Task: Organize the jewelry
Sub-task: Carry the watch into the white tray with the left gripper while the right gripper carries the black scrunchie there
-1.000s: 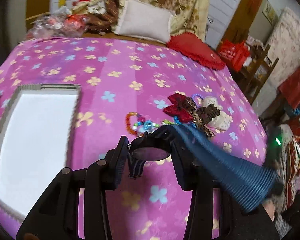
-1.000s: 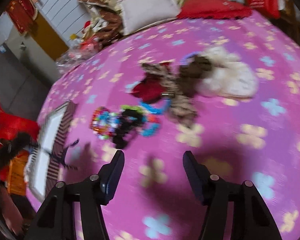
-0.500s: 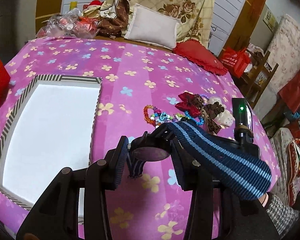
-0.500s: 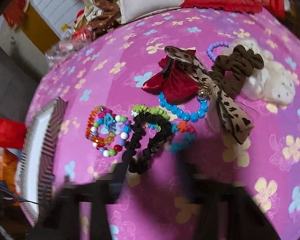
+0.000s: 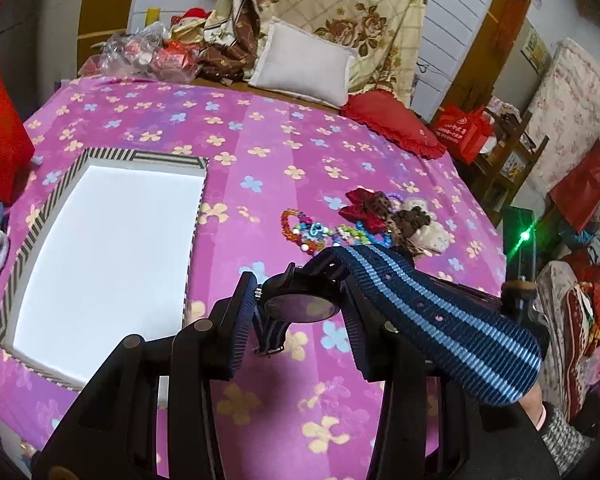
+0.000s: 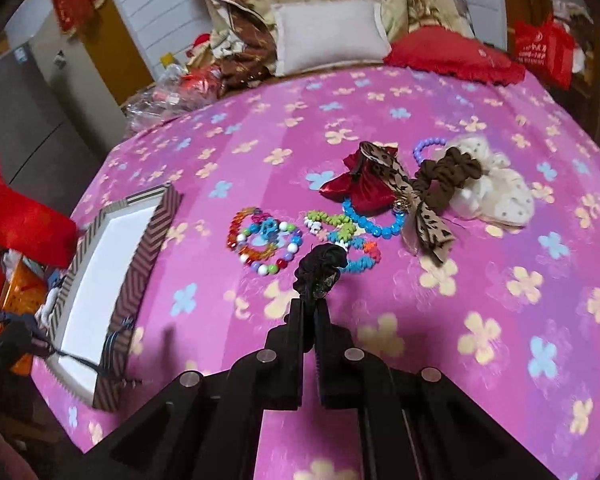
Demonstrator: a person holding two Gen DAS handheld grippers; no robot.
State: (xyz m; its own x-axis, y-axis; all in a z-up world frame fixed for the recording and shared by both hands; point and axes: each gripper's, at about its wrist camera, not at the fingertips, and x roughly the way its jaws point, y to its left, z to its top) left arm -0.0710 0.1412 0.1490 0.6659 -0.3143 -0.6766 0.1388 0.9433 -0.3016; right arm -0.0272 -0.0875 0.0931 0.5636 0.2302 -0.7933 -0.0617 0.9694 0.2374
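My left gripper (image 5: 300,312) is shut on a watch (image 5: 300,306) with a blue striped strap (image 5: 432,320), held above the pink bedspread, right of the striped box (image 5: 100,248). My right gripper (image 6: 309,316) is shut on a black scrunchie (image 6: 320,268) and holds it above the bedspread. Beyond it lie a multicoloured bead bracelet (image 6: 264,240), a blue bead bracelet (image 6: 374,224), a red bow (image 6: 356,188), a leopard bow (image 6: 420,208), a brown scrunchie (image 6: 448,176) and a white scrunchie (image 6: 496,196). The jewelry pile also shows in the left wrist view (image 5: 360,220).
The white-lined striped box also shows at the left of the right wrist view (image 6: 140,248). A white pillow (image 5: 304,64) and a red cushion (image 5: 396,124) lie at the head of the bed. Red bags (image 6: 24,224) sit off the left edge.
My right gripper has closed on the black scrunchie and lifted it off the pile. My left gripper, still holding the watch, has drawn back and up toward the box.
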